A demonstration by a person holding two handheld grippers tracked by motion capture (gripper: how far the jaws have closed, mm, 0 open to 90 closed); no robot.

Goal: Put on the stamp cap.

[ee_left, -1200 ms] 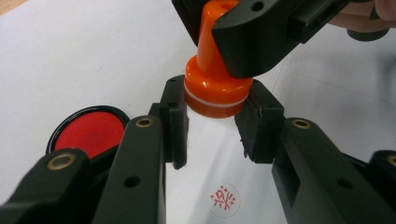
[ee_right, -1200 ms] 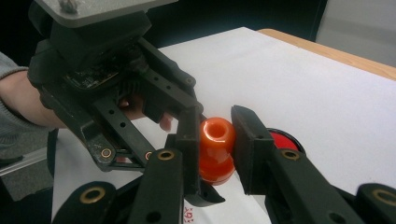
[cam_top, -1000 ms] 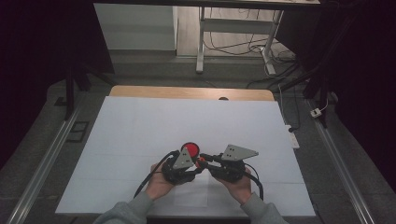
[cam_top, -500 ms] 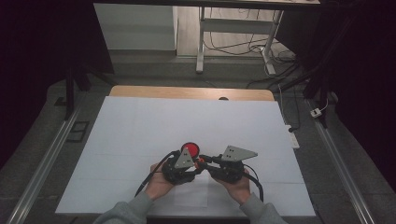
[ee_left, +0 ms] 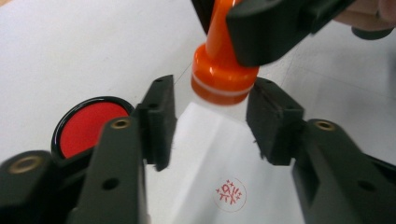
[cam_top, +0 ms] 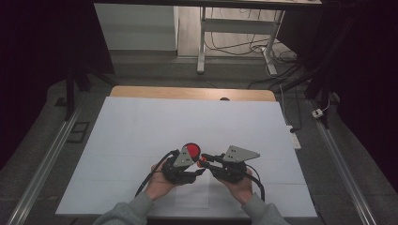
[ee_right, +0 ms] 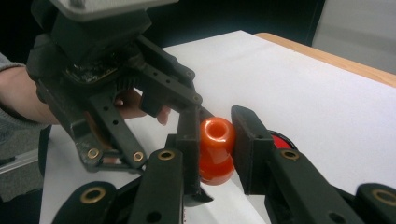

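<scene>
My right gripper (ee_right: 216, 140) is shut on the neck of an orange stamp (ee_right: 216, 156), holding it upright just above the table. In the left gripper view the stamp's (ee_left: 224, 77) wide base hangs just beyond the tips of my open left gripper (ee_left: 215, 126), over a white sheet (ee_left: 205, 154) that bears a round red imprint (ee_left: 230, 193). A round red ink pad (ee_left: 88, 126) with a black rim lies left of the left jaw. In the high view both grippers meet near the table's front, the left gripper (cam_top: 197, 171) and right gripper (cam_top: 204, 162) tip to tip around the stamp (cam_top: 202, 163), with the ink pad (cam_top: 191, 150) behind them.
A large white cover (cam_top: 141, 126) spreads over the wooden table (cam_top: 187, 92). A small loose sheet (cam_top: 192, 193) lies under the hands at the front edge. Metal rails (cam_top: 42, 164) run along both sides, and cables and a desk frame (cam_top: 202, 42) stand on the floor beyond.
</scene>
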